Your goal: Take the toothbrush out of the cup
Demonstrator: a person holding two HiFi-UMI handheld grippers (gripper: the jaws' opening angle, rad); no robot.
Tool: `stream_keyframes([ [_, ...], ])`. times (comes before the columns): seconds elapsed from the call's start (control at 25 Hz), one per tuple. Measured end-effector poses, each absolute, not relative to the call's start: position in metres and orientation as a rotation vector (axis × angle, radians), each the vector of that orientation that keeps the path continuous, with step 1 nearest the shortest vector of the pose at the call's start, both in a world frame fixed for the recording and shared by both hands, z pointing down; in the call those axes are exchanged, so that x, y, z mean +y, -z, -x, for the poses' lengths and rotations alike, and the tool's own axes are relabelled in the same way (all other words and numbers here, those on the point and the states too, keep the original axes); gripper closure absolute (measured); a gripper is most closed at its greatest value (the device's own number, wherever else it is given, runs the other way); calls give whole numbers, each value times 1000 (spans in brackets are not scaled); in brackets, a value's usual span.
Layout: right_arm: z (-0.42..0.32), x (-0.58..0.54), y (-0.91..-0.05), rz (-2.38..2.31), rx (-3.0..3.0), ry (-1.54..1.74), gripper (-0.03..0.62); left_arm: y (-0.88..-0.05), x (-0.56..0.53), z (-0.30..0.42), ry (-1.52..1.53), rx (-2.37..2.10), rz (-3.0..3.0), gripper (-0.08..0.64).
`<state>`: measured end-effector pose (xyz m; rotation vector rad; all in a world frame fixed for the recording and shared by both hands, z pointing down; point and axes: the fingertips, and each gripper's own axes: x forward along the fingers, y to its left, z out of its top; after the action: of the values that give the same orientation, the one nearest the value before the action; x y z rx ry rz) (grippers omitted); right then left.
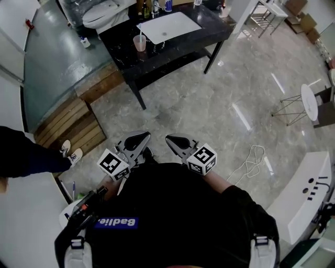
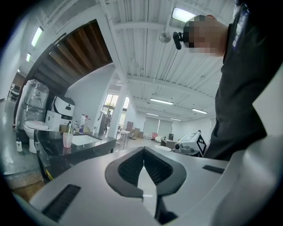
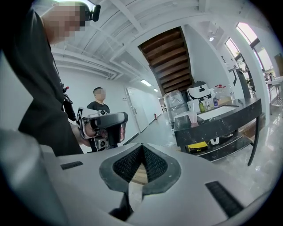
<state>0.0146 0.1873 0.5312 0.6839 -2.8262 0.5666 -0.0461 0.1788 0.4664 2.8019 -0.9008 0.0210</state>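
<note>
A pink cup (image 1: 140,43) stands on the black marble table (image 1: 209,29), left of its white sink basin (image 1: 168,26). A thin toothbrush (image 1: 140,32) sticks up out of the cup. Both grippers are held close to my body, far from the table. My left gripper (image 1: 137,140) and my right gripper (image 1: 175,141) are shut with nothing between their jaws. In the left gripper view the left gripper (image 2: 143,152) points level, and the cup (image 2: 67,139) is small at the far left. In the right gripper view the right gripper (image 3: 142,148) has the cup (image 3: 193,117) far off to the right.
A toilet (image 1: 102,11) stands behind the table, and bottles (image 1: 154,6) line its back edge. Wooden steps (image 1: 70,125) lie to the left, with another person's feet (image 1: 70,152) beside them. A white cable (image 1: 251,157) lies on the floor at right, near a round side table (image 1: 309,102).
</note>
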Motion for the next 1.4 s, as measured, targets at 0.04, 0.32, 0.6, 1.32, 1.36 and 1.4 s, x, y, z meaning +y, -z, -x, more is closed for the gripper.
stream_keyframes([
  [0.04, -12, 181, -528, -685, -2827, -553, 581, -466, 172, 48, -25, -892, -2804, 549],
  [0.32, 30, 102, -527, -783, -2794, -578, 581, -471, 92, 94, -1, -813, -2814, 549],
  [0.6, 44, 65, -528, -817, -2798, -605, 581, -476, 48, 106, -30, -755, -2816, 549],
  [1.32, 10, -65, -517, -618, -2838, -592, 581, -478, -56, 67, -4, -1001, -2684, 549],
  [1.36, 11, -70, -517, -600, -2840, -594, 581, -478, -61, 66, -10, -1017, -2677, 549],
  [1.4, 11, -75, -516, -580, -2844, -593, 581, -478, -66, 66, -20, -1035, -2677, 549],
])
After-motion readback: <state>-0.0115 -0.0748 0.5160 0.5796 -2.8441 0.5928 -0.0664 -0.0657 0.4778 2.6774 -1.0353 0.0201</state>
